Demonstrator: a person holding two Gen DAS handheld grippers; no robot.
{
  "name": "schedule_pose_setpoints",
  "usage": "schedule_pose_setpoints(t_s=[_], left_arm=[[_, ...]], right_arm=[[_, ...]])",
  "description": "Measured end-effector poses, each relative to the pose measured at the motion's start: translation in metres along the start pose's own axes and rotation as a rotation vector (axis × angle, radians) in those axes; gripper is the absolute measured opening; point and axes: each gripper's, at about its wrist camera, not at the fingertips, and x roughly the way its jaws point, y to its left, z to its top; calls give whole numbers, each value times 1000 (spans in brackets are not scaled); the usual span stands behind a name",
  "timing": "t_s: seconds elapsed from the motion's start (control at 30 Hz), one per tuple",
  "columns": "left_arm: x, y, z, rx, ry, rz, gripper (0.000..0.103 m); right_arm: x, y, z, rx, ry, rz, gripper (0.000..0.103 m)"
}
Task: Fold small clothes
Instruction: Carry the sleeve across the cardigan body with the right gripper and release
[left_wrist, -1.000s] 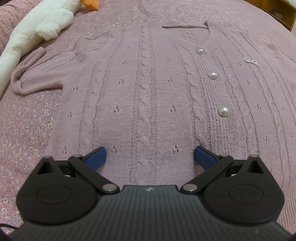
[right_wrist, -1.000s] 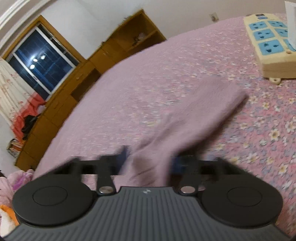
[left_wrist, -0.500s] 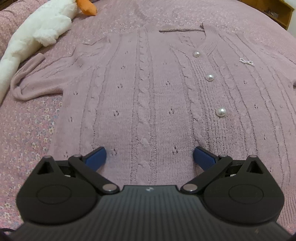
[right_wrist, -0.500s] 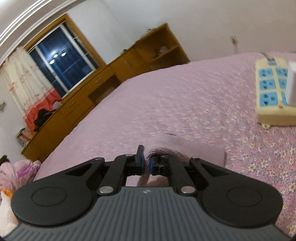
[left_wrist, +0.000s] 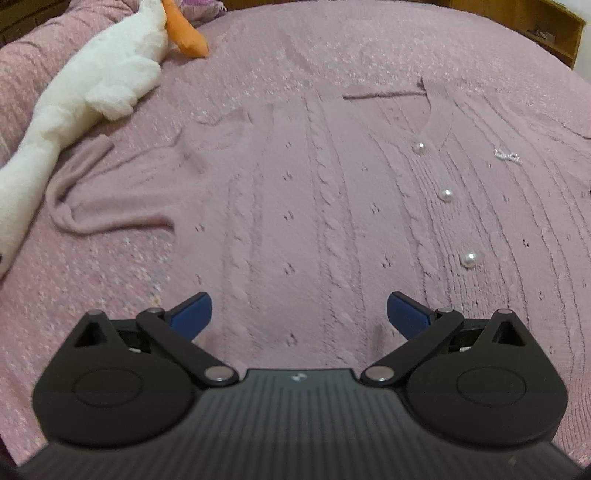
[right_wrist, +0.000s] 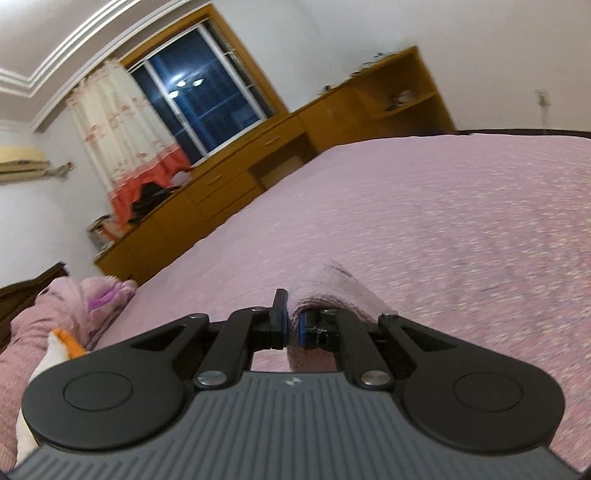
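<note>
A mauve cable-knit cardigan (left_wrist: 314, 206) with pearl buttons (left_wrist: 447, 194) lies flat, front up, on the pink floral bedspread (left_wrist: 92, 288). Its left sleeve (left_wrist: 110, 192) stretches out toward the left. My left gripper (left_wrist: 297, 314) hovers open above the cardigan's lower body, with nothing between its blue pads (left_wrist: 192, 314). In the right wrist view my right gripper (right_wrist: 293, 328) is shut on the end of the cardigan's other sleeve (right_wrist: 336, 291), lifted off the bed; the knit bunches between the pads and drapes over the right one.
A white plush goose (left_wrist: 85, 96) with an orange beak lies at the bed's upper left, close to the left sleeve. Wooden cabinets and a desk (right_wrist: 280, 158) line the wall past the bed's far edge, under a dark window (right_wrist: 199, 92). Bedding is bunched at the head (right_wrist: 55, 306).
My right gripper closed on the sleeve end, then rose and swung away from the power strip, which has left its view. The left gripper lifted a little and stayed open.
</note>
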Motion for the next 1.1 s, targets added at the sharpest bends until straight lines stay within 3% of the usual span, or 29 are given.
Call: schedule_pose_setpoints(t_s=[0.4, 0.87, 0.97, 1.1], left_arm=[[-16, 32, 6, -38, -57, -14, 103], [-27, 80, 17, -92, -129, 53, 103], [-30, 90, 27, -69, -154, 105, 103], [-40, 106, 38, -72, -207, 118, 103]], right_arm=[[-27, 132, -53, -121, 37, 117, 6], [-20, 268, -106, -229, 101, 210, 6], [-17, 299, -128, -261, 122, 234, 6], [-6, 332, -163, -302, 168, 256, 6]])
